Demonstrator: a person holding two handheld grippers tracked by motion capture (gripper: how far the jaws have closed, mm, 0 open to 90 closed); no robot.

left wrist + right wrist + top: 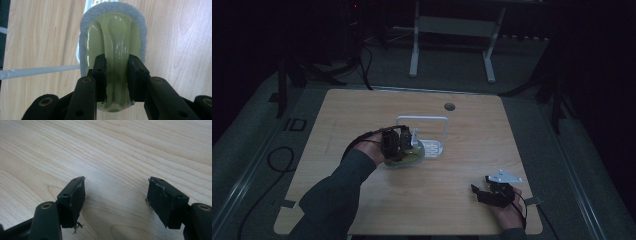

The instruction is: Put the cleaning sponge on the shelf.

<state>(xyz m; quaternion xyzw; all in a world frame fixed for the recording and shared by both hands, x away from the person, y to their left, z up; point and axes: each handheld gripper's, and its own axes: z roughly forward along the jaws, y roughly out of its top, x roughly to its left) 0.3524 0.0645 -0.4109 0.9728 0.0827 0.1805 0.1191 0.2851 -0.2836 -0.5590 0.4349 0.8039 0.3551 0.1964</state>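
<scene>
A pale green scrubber with a grey foam rim (112, 32) hangs just above the wooden table (357, 115). My left gripper (116, 62) is shut on its raised middle ridge. From above, that left gripper (404, 144) and the scrubber (414, 157) sit at mid-table, right in front of a white wire rack (422, 118) with a small slotted base (433, 148). One white rod of the rack (37, 71) passes to the left of the scrubber. My right gripper (479, 192) rests near the front right edge, open, with bare wood between its jaws (116, 187).
A round cable hole (449, 106) lies near the table's far edge. A black cable (277, 160) loops on the floor to the left. White stand legs (414, 60) are on the floor beyond the table. The room is dim.
</scene>
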